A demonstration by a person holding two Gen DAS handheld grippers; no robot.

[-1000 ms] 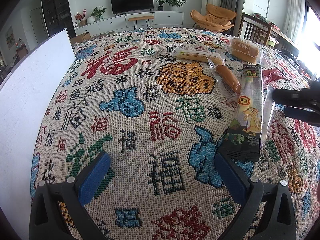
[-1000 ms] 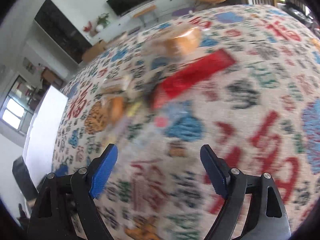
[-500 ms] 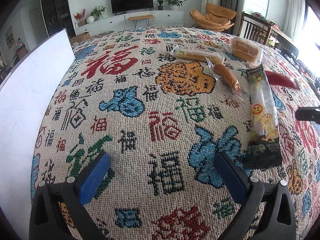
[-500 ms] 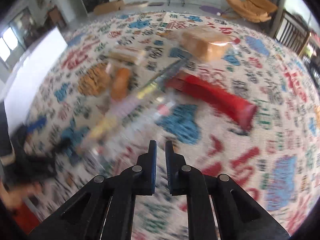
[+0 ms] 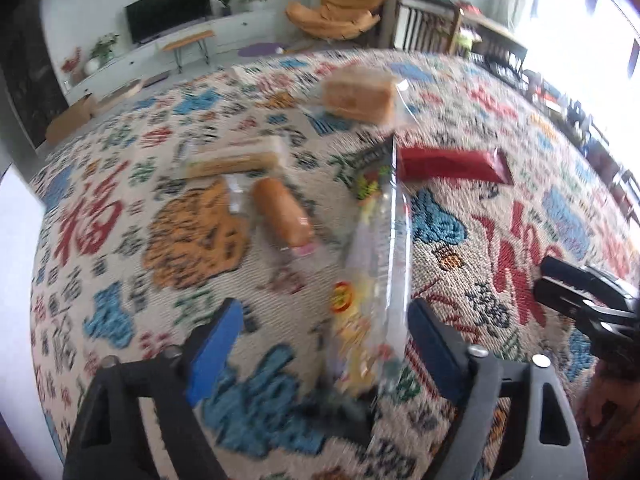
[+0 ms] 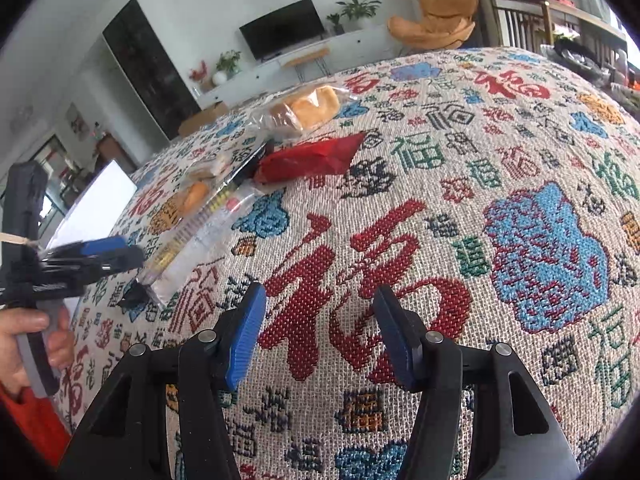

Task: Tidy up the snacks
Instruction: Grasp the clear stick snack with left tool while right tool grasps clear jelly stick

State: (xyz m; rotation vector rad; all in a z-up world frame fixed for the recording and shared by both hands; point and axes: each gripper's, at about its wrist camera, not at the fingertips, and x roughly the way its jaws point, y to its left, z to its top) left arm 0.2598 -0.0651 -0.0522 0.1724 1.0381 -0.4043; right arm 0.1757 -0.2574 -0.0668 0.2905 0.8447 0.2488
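Several wrapped snacks lie on the patterned tablecloth (image 5: 500, 240). A long clear packet with a yellow cartoon (image 5: 372, 280) lies between the fingers of my open left gripper (image 5: 324, 336), untouched by them; it also shows in the right wrist view (image 6: 196, 240). Beyond it lie a red packet (image 5: 452, 164), a sausage-shaped bun (image 5: 280, 216), a flat sandwich pack (image 5: 236, 160) and a bagged bread loaf (image 5: 356, 96). My right gripper (image 6: 320, 336) is open and empty over bare cloth, right of the snacks. It also shows at the right edge of the left wrist view (image 5: 560, 284).
A white board (image 6: 96, 204) lies at the table's left side. The left gripper and the hand holding it (image 6: 36, 324) sit at the left edge of the right wrist view. Chairs (image 5: 424, 20) stand past the far right edge.
My left gripper has moved right and forward so that the long clear packet now lies between its fingers. My right gripper, shut half a second ago, is open again and has swung right.
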